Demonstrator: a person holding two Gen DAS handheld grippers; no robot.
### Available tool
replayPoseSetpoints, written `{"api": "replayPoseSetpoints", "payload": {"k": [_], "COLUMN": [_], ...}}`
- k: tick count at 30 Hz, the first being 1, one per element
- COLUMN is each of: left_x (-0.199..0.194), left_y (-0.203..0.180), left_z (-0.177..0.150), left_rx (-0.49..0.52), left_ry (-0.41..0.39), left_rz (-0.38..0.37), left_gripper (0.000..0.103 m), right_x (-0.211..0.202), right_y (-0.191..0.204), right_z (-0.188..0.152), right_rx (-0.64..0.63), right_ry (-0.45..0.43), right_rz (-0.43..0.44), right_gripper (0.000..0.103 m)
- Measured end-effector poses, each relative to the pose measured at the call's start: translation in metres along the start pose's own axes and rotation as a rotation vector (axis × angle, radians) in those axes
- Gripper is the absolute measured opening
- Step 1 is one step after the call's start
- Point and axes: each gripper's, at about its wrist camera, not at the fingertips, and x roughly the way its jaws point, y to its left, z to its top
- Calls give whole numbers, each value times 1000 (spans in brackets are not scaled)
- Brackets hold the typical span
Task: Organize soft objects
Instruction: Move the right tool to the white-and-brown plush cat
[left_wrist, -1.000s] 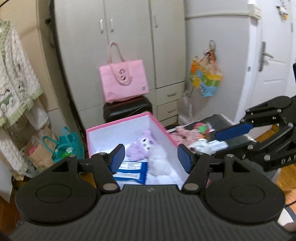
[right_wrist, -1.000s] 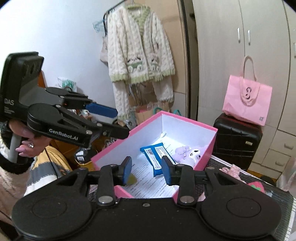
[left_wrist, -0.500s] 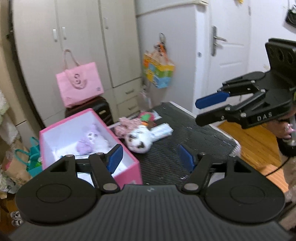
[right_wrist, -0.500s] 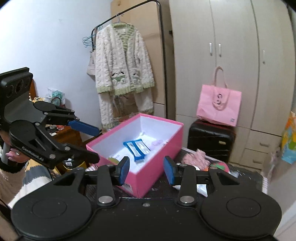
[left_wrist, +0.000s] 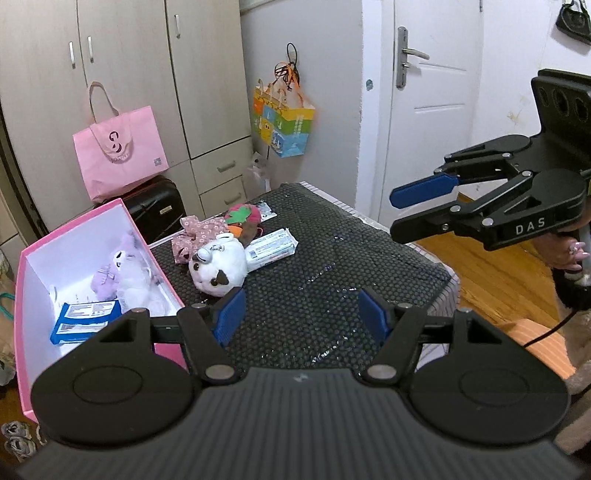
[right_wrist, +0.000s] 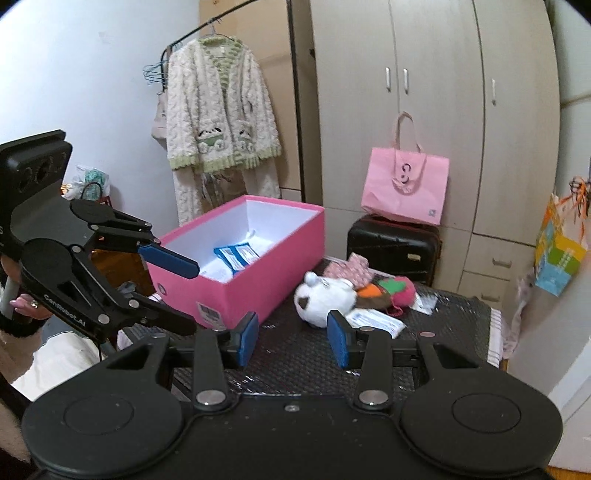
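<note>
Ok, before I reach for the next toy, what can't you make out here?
- Pink box floor: right wrist view, near wall hides the purple plush.
- Floral cloth: the white plush overlaps it in both views; shape unclear.
- Wipes pack print: too small.

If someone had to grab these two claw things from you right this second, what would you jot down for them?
Left gripper: open, empty, above the black mat.
Right gripper: open, empty; its jaws have just been opening.
Done: purple plush and blue packet lie in the pink box.
Left on the mat: white plush, floral cloth, red-green soft toy, white packet.
The white plush lies nearest the box.
</note>
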Motion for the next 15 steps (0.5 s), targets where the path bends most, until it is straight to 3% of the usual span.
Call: {"api": "replayPoseSetpoints", "payload": {"k": [9, 15], "left_x": [38, 60], "left_y": [11, 8], "left_z": [-6, -14], "left_rx": [-89, -115], "left_ry": [4, -31], "left_rz": [28, 92], "left_gripper": [67, 67], "right_x": [30, 61], "right_y": [-40, -58], "right_z": [-18, -34], "right_rx": [66, 33], "right_ry": [37, 56], "right_rz": [26, 70], "right_gripper": [48, 49]}}
